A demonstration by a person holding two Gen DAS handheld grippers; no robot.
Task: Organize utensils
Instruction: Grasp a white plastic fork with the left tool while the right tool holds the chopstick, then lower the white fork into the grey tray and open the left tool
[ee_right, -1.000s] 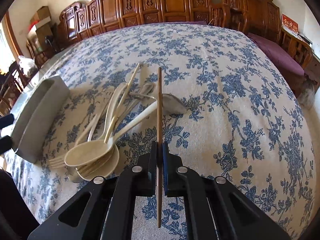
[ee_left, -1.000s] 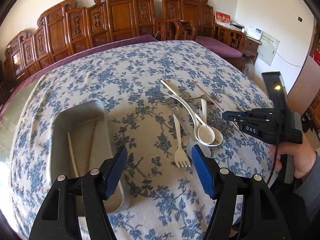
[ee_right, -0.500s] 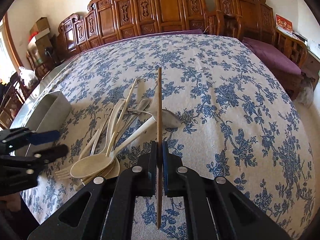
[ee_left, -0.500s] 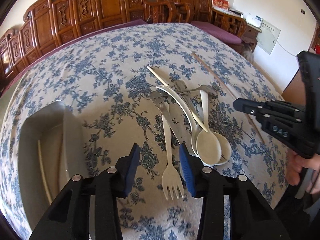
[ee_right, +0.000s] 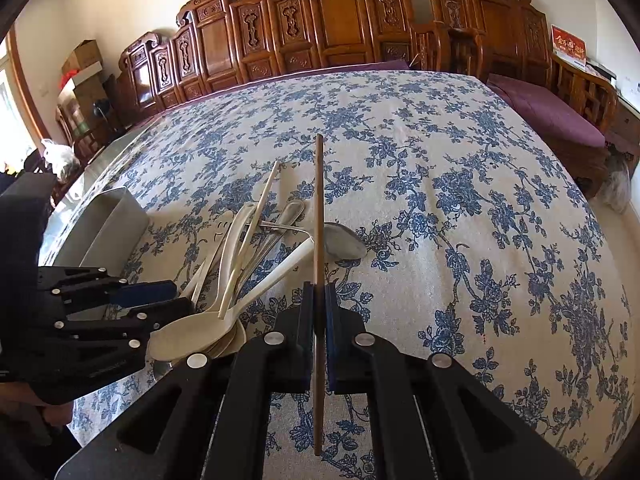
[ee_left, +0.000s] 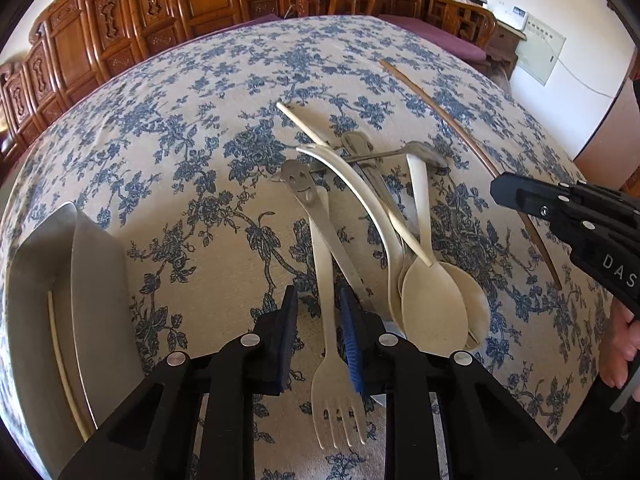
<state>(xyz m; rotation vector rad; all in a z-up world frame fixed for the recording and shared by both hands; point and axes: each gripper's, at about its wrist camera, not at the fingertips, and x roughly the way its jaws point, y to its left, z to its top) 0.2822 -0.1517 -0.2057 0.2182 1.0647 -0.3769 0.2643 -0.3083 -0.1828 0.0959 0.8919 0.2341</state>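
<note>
Right of the grey metal tray [ee_left: 96, 280], my left gripper [ee_left: 320, 334] straddles a light, slippery cream plastic fork [ee_left: 330, 312] mid-handle, not pinching yet, while my right gripper [ee_right: 319, 336] pinches a stiff brown wooden chopstick [ee_right: 318, 216].

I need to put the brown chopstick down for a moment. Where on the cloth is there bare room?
Bare tablecloth lies to the right of the metal spoon, out to the table's edge, and beyond the utensil pile toward the wooden chairs. It is crowded between the pile and the metal tray, where the left tool works.

Low wrist views, shared utensil pile [ee_left: 384, 240]
</note>
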